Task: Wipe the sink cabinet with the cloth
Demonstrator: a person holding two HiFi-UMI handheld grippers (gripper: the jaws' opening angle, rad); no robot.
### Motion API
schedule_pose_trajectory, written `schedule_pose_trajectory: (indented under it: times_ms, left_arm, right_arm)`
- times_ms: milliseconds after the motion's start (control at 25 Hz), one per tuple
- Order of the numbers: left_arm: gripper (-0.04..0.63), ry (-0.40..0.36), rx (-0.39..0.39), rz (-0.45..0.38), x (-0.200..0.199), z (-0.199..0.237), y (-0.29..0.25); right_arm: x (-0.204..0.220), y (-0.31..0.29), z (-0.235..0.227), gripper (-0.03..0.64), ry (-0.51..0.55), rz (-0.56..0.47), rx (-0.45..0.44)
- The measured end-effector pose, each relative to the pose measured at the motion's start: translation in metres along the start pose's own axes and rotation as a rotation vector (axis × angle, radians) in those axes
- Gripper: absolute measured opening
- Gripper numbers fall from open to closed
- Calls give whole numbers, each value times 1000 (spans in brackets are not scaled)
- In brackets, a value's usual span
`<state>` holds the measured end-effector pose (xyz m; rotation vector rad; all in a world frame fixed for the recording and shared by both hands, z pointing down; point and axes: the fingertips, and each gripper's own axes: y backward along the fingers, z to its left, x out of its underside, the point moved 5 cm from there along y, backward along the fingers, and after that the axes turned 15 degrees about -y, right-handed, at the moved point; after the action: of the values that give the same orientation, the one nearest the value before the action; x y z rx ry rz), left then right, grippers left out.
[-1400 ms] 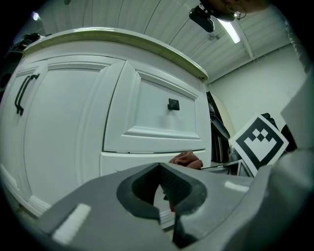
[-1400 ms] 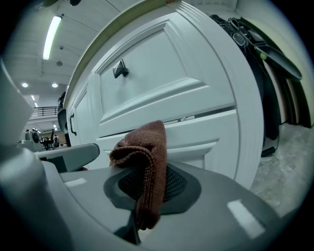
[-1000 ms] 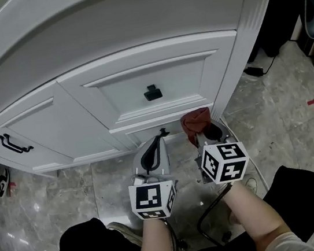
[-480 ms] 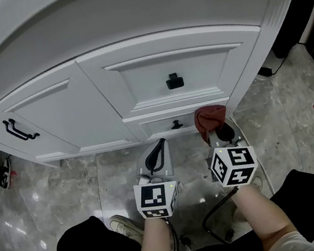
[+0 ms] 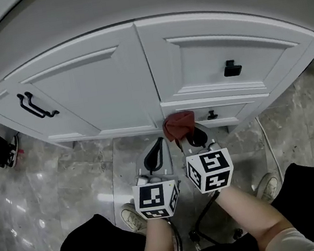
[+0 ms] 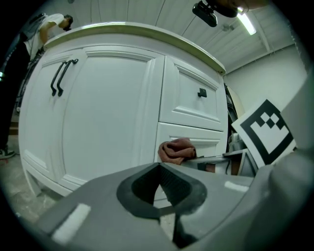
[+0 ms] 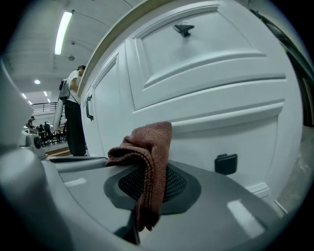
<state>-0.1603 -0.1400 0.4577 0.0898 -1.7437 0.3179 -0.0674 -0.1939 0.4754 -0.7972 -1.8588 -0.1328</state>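
The white sink cabinet (image 5: 93,90) fills the top of the head view, with a door at left and two drawers at right. A reddish-brown cloth (image 5: 178,125) is pinched in my right gripper (image 5: 191,137), whose jaws are shut on it; the cloth (image 7: 149,157) bunches against the lower drawer front (image 7: 235,122), by the edge of the door. The cloth (image 6: 176,150) also shows in the left gripper view, pressed to the cabinet. My left gripper (image 5: 155,154) is shut with nothing in it, held just below the cabinet base, left of the right gripper.
A black double bar handle (image 5: 36,105) is on the cabinet door; black knobs (image 5: 231,69) sit on the drawers. Grey marble floor (image 5: 66,182) lies below. The person's shoes (image 5: 266,184) and dark trousers are at the bottom. People stand in the distance (image 7: 73,112).
The head view has shifted left along the cabinet. My right gripper with the cloth has moved left from the cabinet's right corner post to the door and drawer boundary. The left gripper barely moved.
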Motion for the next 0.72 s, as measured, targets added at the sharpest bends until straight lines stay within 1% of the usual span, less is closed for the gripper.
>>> schedule_pose_trajectory:
  times_ms: [200, 360, 560, 720]
  left_arm:
    - [0, 0, 5, 17, 10, 8, 5]
    - [0, 2, 19, 20, 14, 8, 3]
    - [0, 0, 40, 17, 11, -1, -1]
    - [0, -33, 64, 8, 5, -11, -6]
  right_arm:
    - [17, -23, 4, 80, -33, 25, 0]
    - [16, -24, -1, 80, -19, 15, 7]
    - [16, -17, -15, 81, 3, 25, 40]
    - [10, -11, -34, 80, -35, 16, 98]
